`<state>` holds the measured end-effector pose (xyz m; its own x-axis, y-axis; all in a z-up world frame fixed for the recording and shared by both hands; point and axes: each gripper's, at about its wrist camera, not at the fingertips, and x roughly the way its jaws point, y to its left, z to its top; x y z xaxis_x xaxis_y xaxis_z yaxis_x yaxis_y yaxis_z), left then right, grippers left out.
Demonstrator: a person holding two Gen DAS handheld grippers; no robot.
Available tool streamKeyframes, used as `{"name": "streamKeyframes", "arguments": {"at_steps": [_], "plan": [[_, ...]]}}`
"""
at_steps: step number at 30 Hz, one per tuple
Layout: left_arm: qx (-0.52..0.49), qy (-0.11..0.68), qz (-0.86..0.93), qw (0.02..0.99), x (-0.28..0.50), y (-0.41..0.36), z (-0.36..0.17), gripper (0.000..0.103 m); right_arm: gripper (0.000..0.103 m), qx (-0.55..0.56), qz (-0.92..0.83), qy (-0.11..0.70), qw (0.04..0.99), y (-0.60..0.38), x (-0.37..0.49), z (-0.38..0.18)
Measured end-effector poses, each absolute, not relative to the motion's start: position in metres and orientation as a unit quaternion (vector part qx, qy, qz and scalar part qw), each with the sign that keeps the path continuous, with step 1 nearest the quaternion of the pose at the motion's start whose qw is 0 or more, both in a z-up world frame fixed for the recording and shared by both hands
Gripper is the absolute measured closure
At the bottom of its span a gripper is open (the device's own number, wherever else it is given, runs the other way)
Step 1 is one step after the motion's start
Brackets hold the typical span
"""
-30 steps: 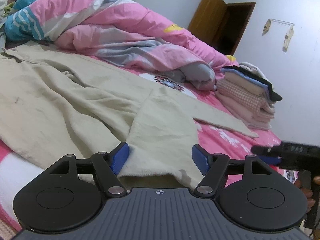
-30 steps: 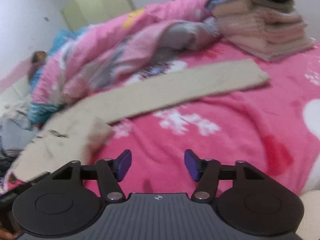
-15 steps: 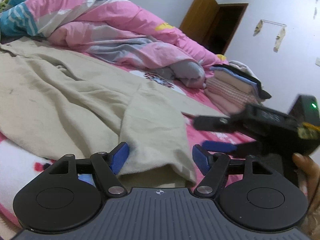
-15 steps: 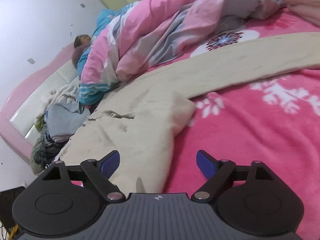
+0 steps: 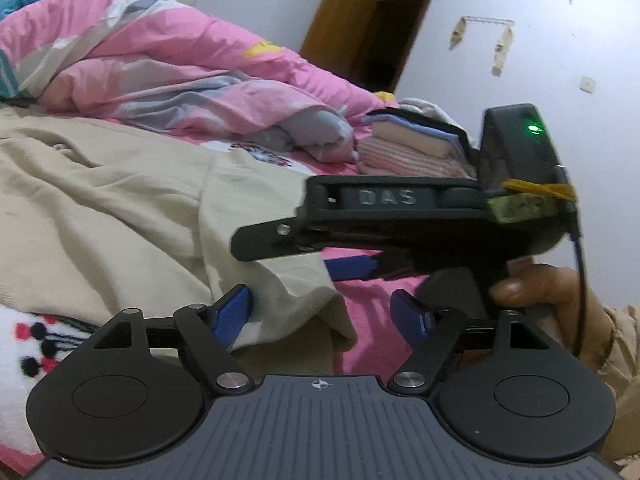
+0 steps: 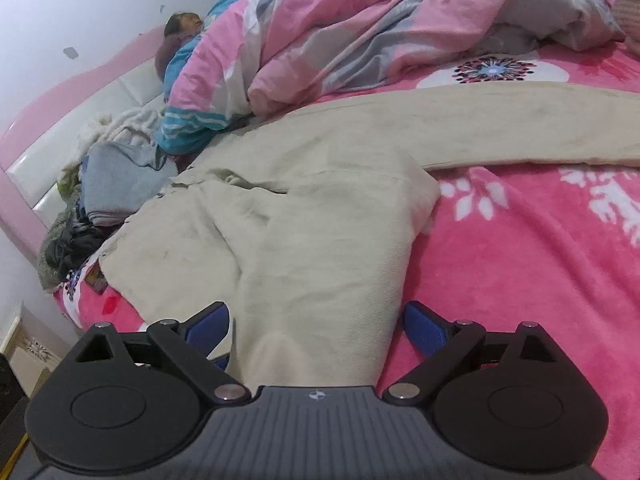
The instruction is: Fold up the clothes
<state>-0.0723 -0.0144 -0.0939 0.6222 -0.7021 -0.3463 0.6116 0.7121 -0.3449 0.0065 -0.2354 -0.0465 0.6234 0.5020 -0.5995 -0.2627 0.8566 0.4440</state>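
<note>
A beige pair of trousers point(image 5: 112, 216) lies spread on the pink bedsheet point(image 6: 540, 280). One leg end point(image 5: 288, 296) reaches toward me between the fingers of my left gripper point(image 5: 322, 314). Its jaws are opening: the left pad is at the cloth's edge and the right pad stands apart over the sheet. In the right wrist view the same folded leg point(image 6: 320, 280) lies between the blue pads of my right gripper point(image 6: 316, 326), whose jaws are also opening and do not pinch it. The right gripper's black body point(image 5: 400, 220), held by a hand point(image 5: 540, 292), crosses just above the left gripper.
A crumpled pink quilt point(image 5: 160, 64) lies along the far side, with a person point(image 6: 180, 28) lying under it near the headboard. Folded clothes point(image 5: 412, 148) are stacked at the far right. Loose clothes point(image 6: 108, 188) are heaped by the pink headboard point(image 6: 60, 120).
My right gripper swung left from the bare pink sheet onto the beige leg, widened its jaws and came in close over my left gripper. The left gripper edged over and opened slightly.
</note>
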Motion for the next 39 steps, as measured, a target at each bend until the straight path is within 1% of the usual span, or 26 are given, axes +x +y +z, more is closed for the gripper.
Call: {"name": "streamKeyframes", "arguments": {"at_steps": [1, 3, 4, 5, 6, 8, 9, 11, 12, 14, 19, 23, 25, 26, 28, 31, 32, 33, 35, 36, 39], "plan": [[-0.093, 0.232, -0.371, 0.894, -0.074, -0.015, -0.094, 0.026, 0.012, 0.163, 0.214, 0.376, 0.887, -0.238, 0.006, -0.047], [-0.086, 0.231, -0.373, 0.894, -0.076, -0.015, -0.093, 0.026, 0.022, 0.169, 0.209, 0.373, 0.888, -0.243, 0.007, -0.048], [-0.084, 0.231, -0.374, 0.894, -0.076, -0.014, -0.093, 0.026, 0.025, 0.171, 0.206, 0.373, 0.888, -0.245, 0.008, -0.048], [-0.083, 0.232, -0.373, 0.895, -0.077, -0.011, -0.092, 0.026, 0.032, 0.173, 0.203, 0.372, 0.889, -0.247, 0.009, -0.049], [-0.083, 0.233, -0.372, 0.895, -0.078, -0.008, -0.092, 0.026, 0.043, 0.173, 0.198, 0.370, 0.891, -0.249, 0.009, -0.049], [-0.092, 0.234, -0.362, 0.897, -0.079, 0.003, -0.090, 0.026, 0.058, 0.173, 0.189, 0.367, 0.894, -0.253, 0.010, -0.050], [-0.102, 0.233, -0.355, 0.900, -0.080, 0.011, -0.090, 0.026, 0.073, 0.181, 0.192, 0.364, 0.893, -0.257, 0.010, -0.051], [-0.120, 0.231, -0.340, 0.904, -0.081, 0.027, -0.088, 0.026, 0.085, 0.195, 0.195, 0.359, 0.892, -0.264, 0.008, -0.051], [-0.135, 0.230, -0.330, 0.906, -0.080, 0.037, -0.087, 0.026, 0.087, 0.201, 0.194, 0.355, 0.892, -0.267, 0.007, -0.051], [-0.169, 0.230, -0.303, 0.909, -0.077, 0.058, -0.087, 0.026, 0.089, 0.210, 0.187, 0.349, 0.894, -0.274, 0.004, -0.053], [-0.245, 0.235, -0.220, 0.915, -0.064, 0.107, -0.092, 0.026, 0.089, 0.221, 0.139, 0.336, 0.905, -0.299, -0.009, -0.057], [-0.287, 0.232, -0.169, 0.914, -0.056, 0.137, -0.097, 0.026, 0.092, 0.250, 0.088, 0.329, 0.906, -0.333, -0.023, -0.064], [-0.304, 0.229, -0.144, 0.913, -0.052, 0.150, -0.099, 0.027, 0.091, 0.252, 0.060, 0.317, 0.912, -0.343, -0.031, -0.060], [-0.313, 0.227, -0.133, 0.913, -0.050, 0.156, -0.099, 0.027, 0.088, 0.238, 0.042, 0.306, 0.921, -0.345, -0.035, -0.055], [-0.329, 0.223, -0.111, 0.911, -0.046, 0.169, -0.101, 0.027, 0.088, 0.200, 0.043, 0.273, 0.940, -0.338, -0.044, -0.040], [-0.342, 0.226, -0.085, 0.908, -0.035, 0.183, -0.104, 0.029, 0.084, 0.128, 0.114, 0.219, 0.961, -0.304, -0.055, -0.017], [-0.344, 0.227, -0.079, 0.908, -0.032, 0.187, -0.105, 0.032, 0.079, 0.101, 0.145, 0.208, 0.962, -0.288, -0.056, -0.011], [-0.345, 0.227, -0.074, 0.907, -0.029, 0.190, -0.107, 0.032, 0.072, 0.072, 0.177, 0.201, 0.961, -0.271, -0.057, -0.007], [-0.348, 0.227, -0.068, 0.907, -0.022, 0.193, -0.108, 0.035, 0.066, 0.003, 0.245, 0.195, 0.950, -0.230, -0.057, -0.006], [-0.349, 0.226, -0.067, 0.907, -0.020, 0.194, -0.109, 0.036, 0.066, -0.031, 0.278, 0.191, 0.941, -0.209, -0.057, -0.006], [-0.342, 0.225, -0.060, 0.910, -0.015, 0.197, -0.111, 0.047, 0.066, -0.136, 0.347, 0.177, 0.911, -0.143, -0.062, -0.016]]}}
